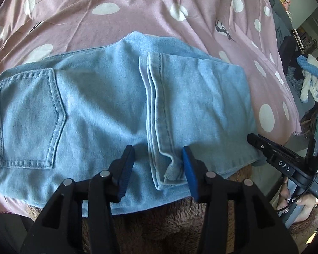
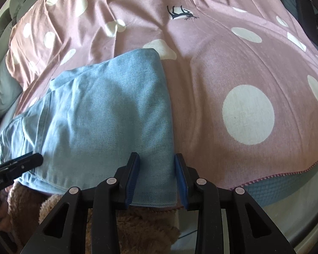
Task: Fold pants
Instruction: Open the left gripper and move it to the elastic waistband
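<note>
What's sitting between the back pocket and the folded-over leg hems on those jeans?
Only plain denim of the jeans between the back pocket and hems, in the left wrist view.

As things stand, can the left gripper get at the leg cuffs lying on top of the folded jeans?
Probably yes. The left gripper is open and sits right over the cuffs near the front edge of the jeans; nothing lies between them.
</note>
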Demonstrator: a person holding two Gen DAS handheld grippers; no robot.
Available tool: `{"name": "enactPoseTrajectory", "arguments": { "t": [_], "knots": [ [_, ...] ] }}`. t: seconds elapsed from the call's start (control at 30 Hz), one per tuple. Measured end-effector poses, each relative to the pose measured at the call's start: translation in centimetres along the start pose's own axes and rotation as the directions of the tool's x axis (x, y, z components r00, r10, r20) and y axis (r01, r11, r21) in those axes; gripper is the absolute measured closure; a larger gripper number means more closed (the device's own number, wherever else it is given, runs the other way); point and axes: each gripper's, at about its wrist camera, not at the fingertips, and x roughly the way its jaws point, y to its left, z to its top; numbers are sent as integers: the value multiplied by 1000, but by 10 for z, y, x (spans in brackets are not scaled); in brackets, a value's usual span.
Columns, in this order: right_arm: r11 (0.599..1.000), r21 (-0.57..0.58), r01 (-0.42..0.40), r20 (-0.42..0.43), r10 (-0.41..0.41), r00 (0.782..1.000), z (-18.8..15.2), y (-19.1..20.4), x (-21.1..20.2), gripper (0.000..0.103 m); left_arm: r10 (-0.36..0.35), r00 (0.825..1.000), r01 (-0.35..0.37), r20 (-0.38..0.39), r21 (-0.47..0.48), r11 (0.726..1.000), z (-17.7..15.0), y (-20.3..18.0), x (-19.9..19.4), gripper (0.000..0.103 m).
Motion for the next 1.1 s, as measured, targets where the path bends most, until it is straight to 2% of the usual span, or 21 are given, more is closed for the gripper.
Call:
{"name": "enactPoseTrajectory", "arguments": {
  "t": [0.4,0.5,0.57,0.63,0.7,0.8,0.83,0.97,1.1],
  "knots": [
    [1000,-2,24,4,-24,1000,-4,2,-2,69,-74,996,71,-41,-69,995,-5,12,-9,56],
    [999,-8,41,3,-41,999,-5,4,-2,66,-75,996,72,-40,-77,994,-10,15,-16,56],
    [998,-14,63,5,-63,998,-5,5,-3,61,-48,999,46,-23,-75,996,-12,16,-25,56],
    [997,-13,71,3,-71,998,-5,4,-4,60,-15,1000,15,6,-64,998,-13,16,-33,50],
    [997,-16,80,4,-80,997,-5,5,-7,60,13,998,-10,57,-57,998,-13,18,-46,36],
    [994,-36,107,17,-106,994,-4,9,-15,59,51,991,-44,123,-61,997,-13,26,-64,24],
    [993,-41,114,29,-113,993,-3,11,-20,56,61,988,-52,143,-69,996,-14,29,-69,21],
    [994,-47,100,82,-96,992,2,18,-37,34,95,975,-74,200,-113,991,-14,46,-87,14],
    [995,-58,79,110,-72,991,8,29,-48,30,132,967,-97,219,-167,981,-14,62,-94,11]
  ]
}}
